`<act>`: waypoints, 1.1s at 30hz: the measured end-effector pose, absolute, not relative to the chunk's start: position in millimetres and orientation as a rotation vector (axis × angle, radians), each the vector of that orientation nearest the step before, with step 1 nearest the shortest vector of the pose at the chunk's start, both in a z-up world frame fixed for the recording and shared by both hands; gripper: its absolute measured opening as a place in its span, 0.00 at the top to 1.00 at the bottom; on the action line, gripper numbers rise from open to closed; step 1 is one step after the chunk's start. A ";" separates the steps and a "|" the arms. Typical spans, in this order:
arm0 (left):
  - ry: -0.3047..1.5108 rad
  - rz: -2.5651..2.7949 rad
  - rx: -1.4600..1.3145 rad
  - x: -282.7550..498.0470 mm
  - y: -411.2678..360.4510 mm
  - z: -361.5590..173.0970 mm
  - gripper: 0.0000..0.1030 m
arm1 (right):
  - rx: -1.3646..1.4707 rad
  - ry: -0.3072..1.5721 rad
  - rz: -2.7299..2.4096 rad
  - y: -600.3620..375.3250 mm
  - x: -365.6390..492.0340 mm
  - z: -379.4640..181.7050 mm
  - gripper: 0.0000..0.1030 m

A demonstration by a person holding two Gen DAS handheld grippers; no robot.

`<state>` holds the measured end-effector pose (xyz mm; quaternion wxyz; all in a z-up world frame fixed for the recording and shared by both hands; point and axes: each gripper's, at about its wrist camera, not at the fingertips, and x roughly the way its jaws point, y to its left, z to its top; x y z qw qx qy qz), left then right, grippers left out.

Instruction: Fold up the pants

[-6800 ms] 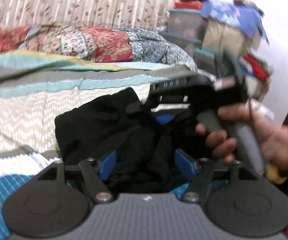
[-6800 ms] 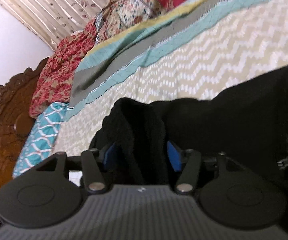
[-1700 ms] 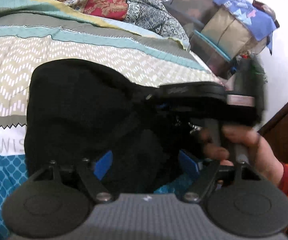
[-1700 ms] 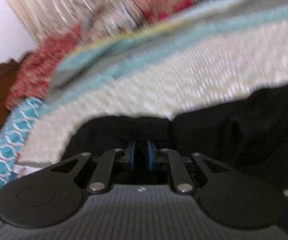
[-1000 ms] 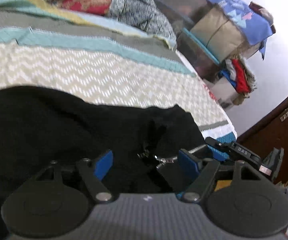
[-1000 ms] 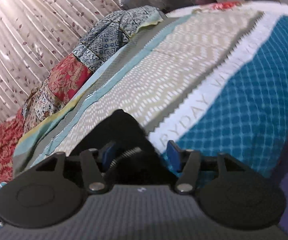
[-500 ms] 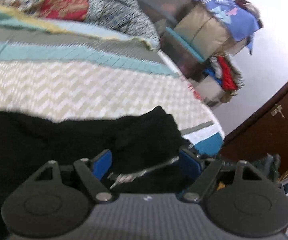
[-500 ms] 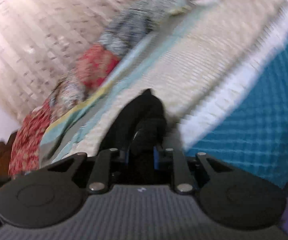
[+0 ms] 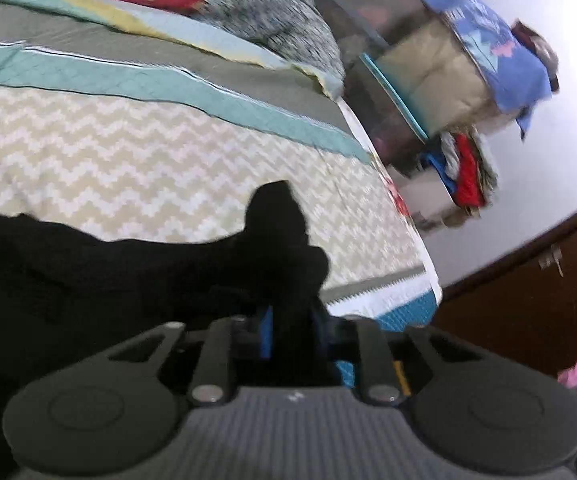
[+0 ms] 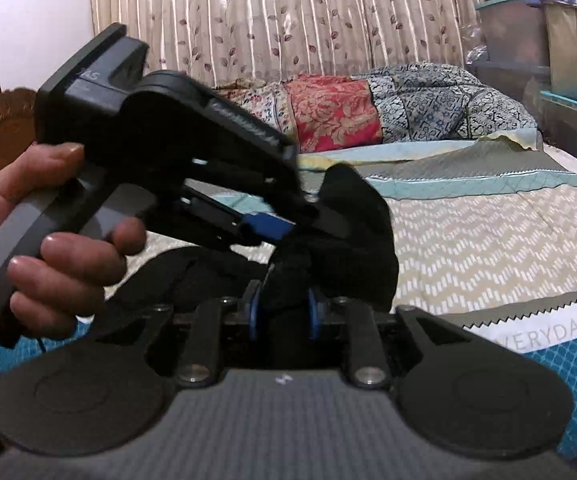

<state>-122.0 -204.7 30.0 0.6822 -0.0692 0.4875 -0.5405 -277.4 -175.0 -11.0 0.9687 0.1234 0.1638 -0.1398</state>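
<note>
The black pants (image 9: pixel 88 272) lie bunched on the bed's patterned cover, stretching left from my left gripper. My left gripper (image 9: pixel 290 326) is shut on a raised fold of the black fabric near the bed's right edge. My right gripper (image 10: pixel 282 312) is shut on another bunch of the pants (image 10: pixel 352 232), lifted above the cover. In the right wrist view the left gripper (image 10: pixel 288 222), held in a hand, pinches the same fabric just beyond and above my right one. The two grips sit close together.
The bed cover has chevron (image 9: pixel 128 168), teal and grey bands. Patterned pillows (image 10: pixel 368 108) lie at the head by a curtain (image 10: pixel 288 12). Storage boxes and piled clothes (image 9: pixel 448 80) stand beside the bed. A dark wooden door (image 9: pixel 528 300) is at right.
My left gripper has shut on a fold of the pants; it was open half a second ago. The right gripper stays shut on fabric and has swung round, bringing the left gripper into view.
</note>
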 end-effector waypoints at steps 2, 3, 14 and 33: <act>1.103 -1.197 -0.180 -112.5 -193.8 29.1 0.85 | 0.260 0.338 -0.278 -173.8 -280.1 -16.1 0.42; 1.108 -1.193 -0.200 -108.3 -189.7 29.0 0.85 | 0.254 0.346 -0.283 -171.9 -281.4 -18.6 0.36; 1.021 -1.188 -0.362 -74.6 -114.6 52.7 0.85 | 0.205 0.352 -0.079 -140.2 -255.0 -2.2 0.87; 1.130 -0.801 -0.571 -8.0 0.7 -55.7 0.77 | 0.041 0.607 0.228 -16.0 -117.4 -34.1 0.45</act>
